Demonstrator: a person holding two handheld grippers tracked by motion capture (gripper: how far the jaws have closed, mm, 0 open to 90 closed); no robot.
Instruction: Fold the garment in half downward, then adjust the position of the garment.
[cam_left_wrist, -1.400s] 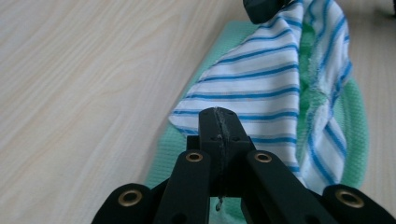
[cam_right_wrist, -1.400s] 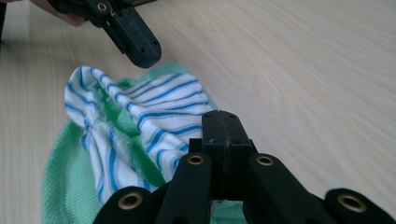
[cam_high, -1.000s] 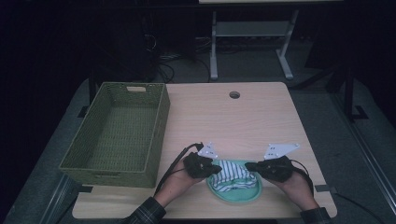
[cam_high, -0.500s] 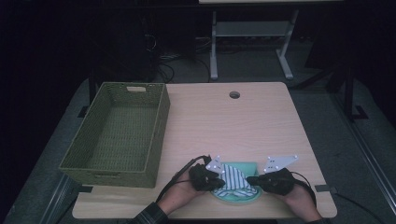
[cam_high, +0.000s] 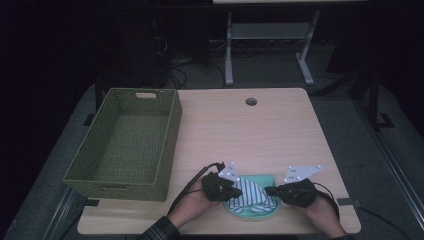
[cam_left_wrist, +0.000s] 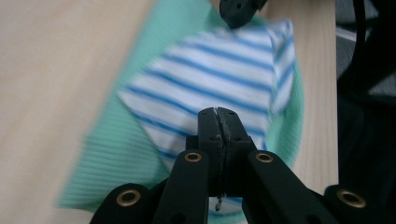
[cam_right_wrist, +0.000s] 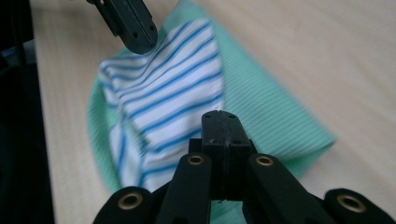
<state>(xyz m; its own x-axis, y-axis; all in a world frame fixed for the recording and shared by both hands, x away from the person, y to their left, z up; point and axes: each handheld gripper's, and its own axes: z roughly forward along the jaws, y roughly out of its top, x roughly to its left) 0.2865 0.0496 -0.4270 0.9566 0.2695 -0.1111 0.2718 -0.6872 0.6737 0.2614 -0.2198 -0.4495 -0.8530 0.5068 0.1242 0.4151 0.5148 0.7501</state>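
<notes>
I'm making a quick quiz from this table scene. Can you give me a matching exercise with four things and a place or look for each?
Things:
1. basket
2. striped cloth
3. green cloth
4. round hole

Descriptions:
A. blue and white, lying on top of another cloth
B. woven, olive green, at the table's left side
C. in the tabletop near the far edge
D. mint coloured, lying directly on the table at the near edge

Pairs: 1-B, 2-A, 3-D, 4-C
</notes>
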